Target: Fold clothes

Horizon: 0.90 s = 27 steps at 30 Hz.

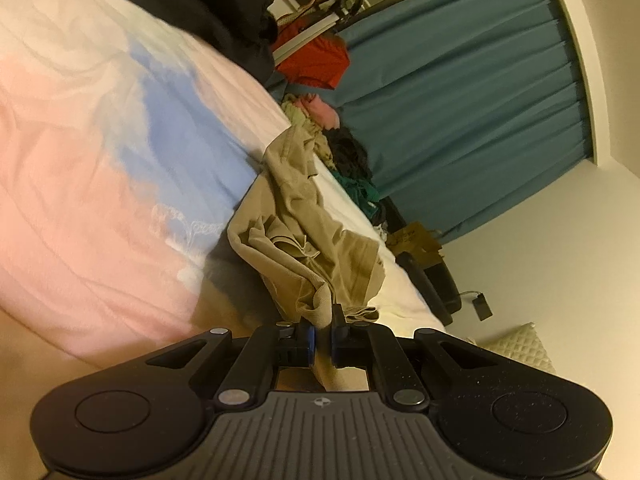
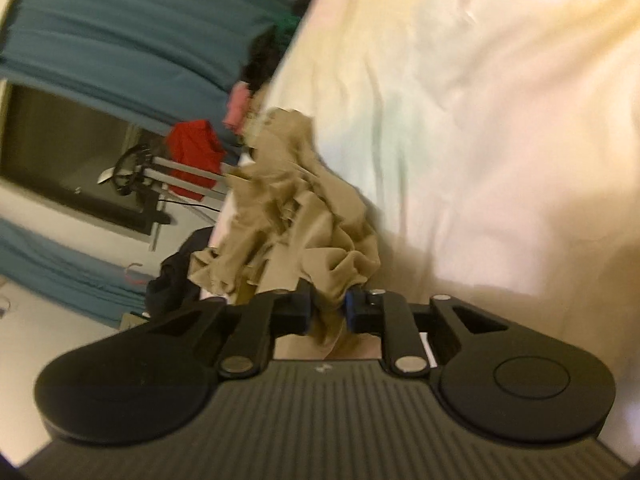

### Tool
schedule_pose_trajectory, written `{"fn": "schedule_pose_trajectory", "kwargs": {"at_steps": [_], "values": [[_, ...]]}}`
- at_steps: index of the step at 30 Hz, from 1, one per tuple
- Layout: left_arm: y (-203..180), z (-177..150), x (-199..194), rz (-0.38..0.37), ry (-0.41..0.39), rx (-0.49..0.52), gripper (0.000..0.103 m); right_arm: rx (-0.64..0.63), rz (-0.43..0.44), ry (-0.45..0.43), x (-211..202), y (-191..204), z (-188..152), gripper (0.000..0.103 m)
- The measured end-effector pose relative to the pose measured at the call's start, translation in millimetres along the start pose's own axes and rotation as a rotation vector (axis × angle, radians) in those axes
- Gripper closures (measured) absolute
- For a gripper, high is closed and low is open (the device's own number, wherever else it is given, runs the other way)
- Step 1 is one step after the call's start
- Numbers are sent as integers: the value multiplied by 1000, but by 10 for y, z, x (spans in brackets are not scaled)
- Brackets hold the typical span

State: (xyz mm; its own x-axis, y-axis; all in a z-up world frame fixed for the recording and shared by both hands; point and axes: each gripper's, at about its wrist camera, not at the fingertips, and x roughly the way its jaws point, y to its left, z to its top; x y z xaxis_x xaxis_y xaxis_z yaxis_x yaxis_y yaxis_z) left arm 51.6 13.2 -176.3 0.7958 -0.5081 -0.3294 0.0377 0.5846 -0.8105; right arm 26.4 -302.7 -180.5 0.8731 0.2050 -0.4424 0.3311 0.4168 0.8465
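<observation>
A crumpled tan garment (image 1: 304, 232) lies on the bed, running away from my left gripper (image 1: 322, 320). That gripper is shut on a thin edge of the tan cloth, which passes down between its blue pads. In the right wrist view the same tan garment (image 2: 288, 216) bunches up in front of my right gripper (image 2: 328, 306), whose jaws pinch a thick wad of it. The picture there is blurred.
A pink, white and blue duvet (image 1: 100, 160) covers the bed. A pile of mixed clothes (image 1: 340, 152) lies along the bed's far edge. Teal curtains (image 1: 460, 100) hang behind, with a red garment (image 1: 316, 64) on a drying rack. A dark garment (image 2: 172, 280) sits by the bed.
</observation>
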Motion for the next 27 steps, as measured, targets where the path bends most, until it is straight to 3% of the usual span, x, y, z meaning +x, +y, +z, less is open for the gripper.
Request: {"fn": "schedule_pose_trajectory", "kwargs": {"at_steps": [9,14,19,23,27], "values": [[-503,80,-682,-62,-79,14,97,-94,107,6,-618,509,108,89],[-578,-199,-1359,-67,-65,-15,97,-187,114,64,-1231,637,-61,89],[-537,-586,-1974,-32,-31,-77,97,-158,102,132,-1798,482,-337,89],[-575,-584,-2041,-10,-27,-92,97,-140,105,123,-1849,514,-368,89],[-655,-358,-1691,37,-26,-76,96,-99,82,75,-1494,689,-272,89]]}}
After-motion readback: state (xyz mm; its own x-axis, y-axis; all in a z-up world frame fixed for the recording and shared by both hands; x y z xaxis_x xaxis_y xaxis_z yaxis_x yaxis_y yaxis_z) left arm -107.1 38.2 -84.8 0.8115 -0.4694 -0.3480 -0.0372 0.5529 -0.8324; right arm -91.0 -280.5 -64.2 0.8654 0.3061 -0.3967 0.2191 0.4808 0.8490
